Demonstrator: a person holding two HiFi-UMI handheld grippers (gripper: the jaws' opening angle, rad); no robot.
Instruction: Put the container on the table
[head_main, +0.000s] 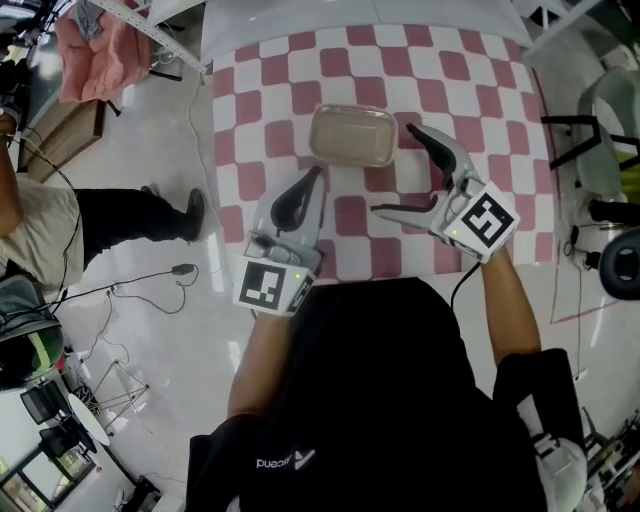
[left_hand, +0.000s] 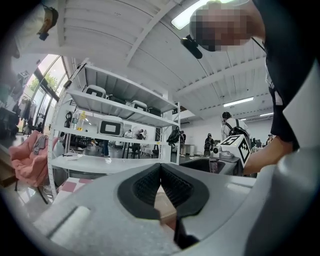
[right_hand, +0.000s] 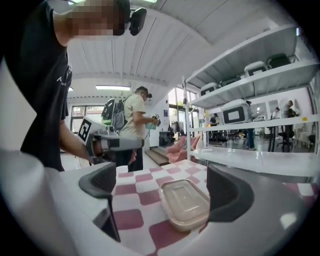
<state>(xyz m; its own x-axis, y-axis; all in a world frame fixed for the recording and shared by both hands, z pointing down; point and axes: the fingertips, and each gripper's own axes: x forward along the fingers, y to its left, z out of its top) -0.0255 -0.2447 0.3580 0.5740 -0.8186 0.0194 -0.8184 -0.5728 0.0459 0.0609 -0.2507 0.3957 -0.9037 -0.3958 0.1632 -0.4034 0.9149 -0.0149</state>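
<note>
A lidded translucent beige container (head_main: 352, 134) sits on the pink-and-white checked table (head_main: 470, 80), toward the middle. My left gripper (head_main: 313, 178) is shut, empty, with its tips just short of the container's near left corner. My right gripper (head_main: 400, 172) stands open to the container's right, not touching it. In the right gripper view the container (right_hand: 185, 202) lies on the cloth beyond the open gripper (right_hand: 162, 185), and the left gripper (right_hand: 107, 142) shows at the left. In the left gripper view the pads (left_hand: 150, 185) meet, with a sliver of the container (left_hand: 163, 204) behind them.
A white shelf rack (left_hand: 120, 135) with boxes stands beyond the table. A pink cloth (head_main: 95, 50) hangs at the far left. Another person (head_main: 40, 235) stands left of the table with cables on the floor (head_main: 150, 280). A chair (head_main: 610, 120) is at the right.
</note>
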